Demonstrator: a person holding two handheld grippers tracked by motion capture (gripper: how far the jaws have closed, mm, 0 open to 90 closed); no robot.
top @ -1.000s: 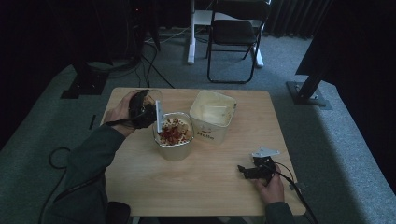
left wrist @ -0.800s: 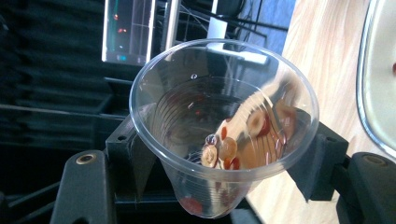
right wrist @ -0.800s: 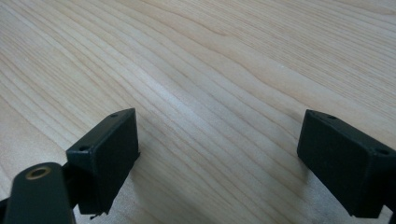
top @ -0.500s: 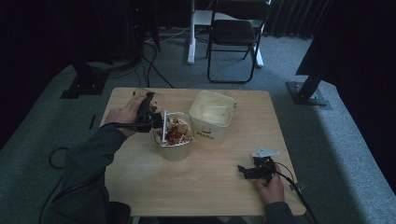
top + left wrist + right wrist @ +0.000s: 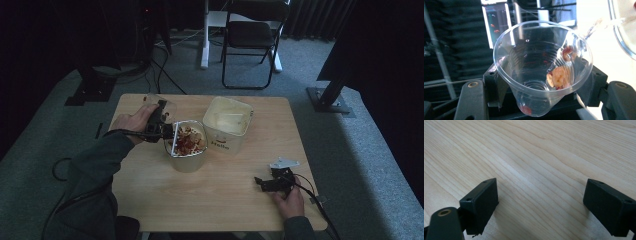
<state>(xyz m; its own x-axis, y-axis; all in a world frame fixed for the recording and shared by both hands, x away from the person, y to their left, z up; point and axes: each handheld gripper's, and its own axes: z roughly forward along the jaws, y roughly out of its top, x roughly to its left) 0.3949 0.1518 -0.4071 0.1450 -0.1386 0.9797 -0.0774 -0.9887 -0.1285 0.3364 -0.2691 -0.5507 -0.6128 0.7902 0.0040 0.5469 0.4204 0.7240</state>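
The clear ribbed plastic cup is clamped between the jaws of the left gripper, tipped on its side at about ten o'clock on the light wooden table, with its mouth turned toward the translucent square tub of red and tan snack pieces just beside it. In the left gripper view a few pieces, one pale orange and a couple of red, cling to the lower wall of the cup, and one red bit sits near its base. The pour looks nearly finished.

To do this step well, I would judge that the cup's mouth should sit over the tub's opening, not at its rim, so that the last pieces fall inside instead of on the wood. Tilt further, mouth downward, and give a light shake; the stuck pieces seem unlikely to slide by themselves. Keep the squeeze gentle, since the thin wall would buckle under more force.

The cream square bucket with dark lettering stands at one o'clock of the tub, close by, so avoid swinging the cup into it.

The right gripper rests at about four o'clock on the table, jaws spread wide with nothing between them.
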